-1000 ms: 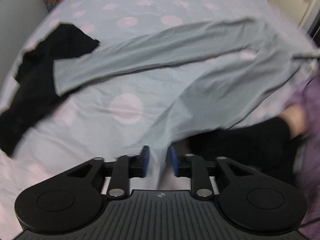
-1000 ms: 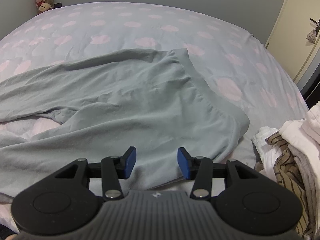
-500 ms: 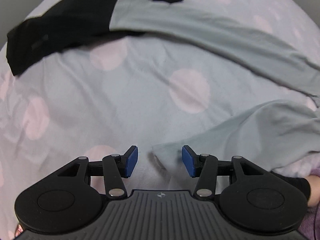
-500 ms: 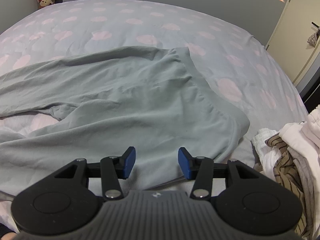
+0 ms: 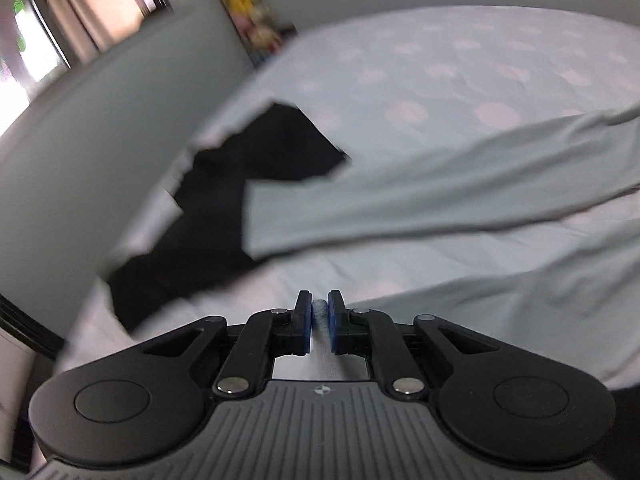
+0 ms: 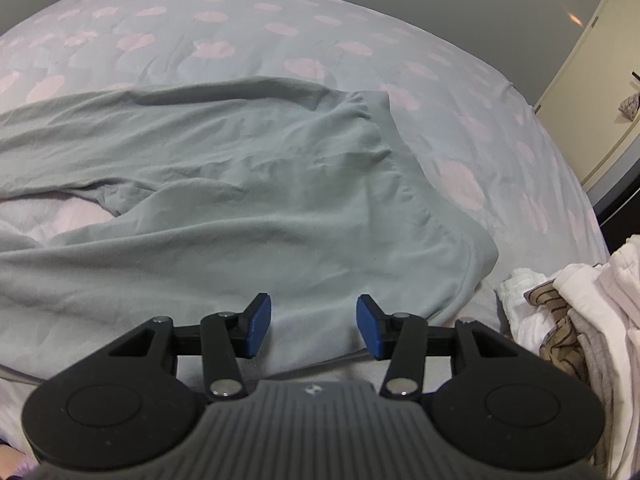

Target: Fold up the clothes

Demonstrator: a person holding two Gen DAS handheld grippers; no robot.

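Observation:
Grey-green trousers (image 6: 248, 184) lie spread on the bed, waistband to the right, both legs running left. In the left wrist view one leg (image 5: 420, 184) lies across the bed and the other leg's hem (image 5: 320, 312) is pinched in my left gripper (image 5: 320, 320), which is shut on it. My right gripper (image 6: 312, 324) is open and empty, hovering just above the waist end of the trousers near the bed's front edge.
The bedspread (image 6: 248, 36) is pale blue with pink dots. A black garment (image 5: 224, 216) lies at the bed's left edge under the far leg's end. A pile of white and striped clothes (image 6: 576, 320) sits at the right. A grey wall (image 5: 80, 152) stands left.
My left gripper was open over the trouser hem half a second ago; now it is shut on it and has swung up. The right gripper has barely moved.

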